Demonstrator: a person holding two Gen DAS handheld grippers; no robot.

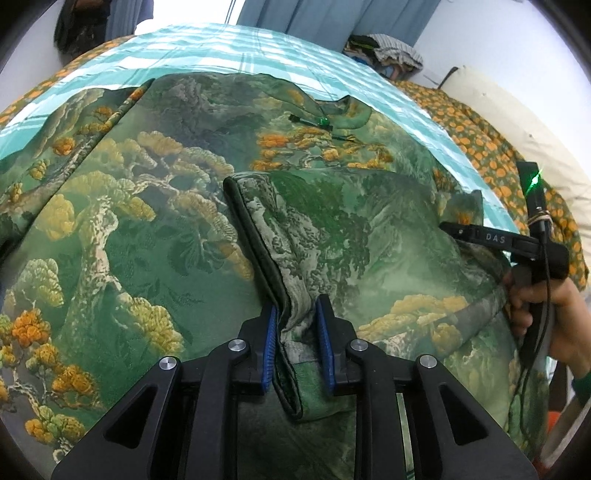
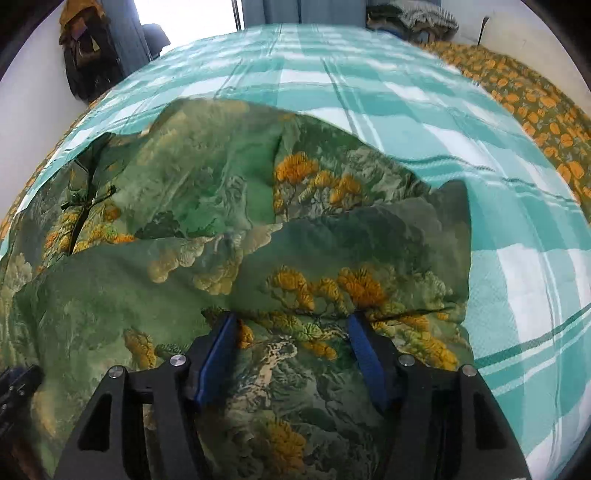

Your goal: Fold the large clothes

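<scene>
Garment (image 1: 155,229), green brocade with orange and yellow tree print, lies spread on teal plaid sheet (image 1: 207,48) covering the bed.

Left wrist view: left gripper (image 1: 297,321) has blue pads (image 1: 270,347) closed in on a raised dark-piped edge (image 1: 255,243) of the garment, fabric bunched between them and touching both. Only this view shows the right gripper (image 1: 476,236) from outside, at right edge, its black body against the garment's right side, held by right hand (image 1: 554,317). White letters "DAS" readable on its body; a green light (image 1: 534,181) glows on its upright part. Also only here: dark frog clasp (image 1: 310,122) near the garment's far collar, and clothes pile (image 1: 388,51) by the wall.

Right wrist view: right gripper (image 2: 291,325) jaws stand wide apart, fabric lying between them but not pinched; cloth folds over just ahead of the fingertips. This view shows more bare sheet at right, orange-dotted bedding (image 2: 535,103) beyond it, curtain (image 2: 295,11) and dark hanging bag (image 2: 85,55) far left. No writing readable here.
</scene>
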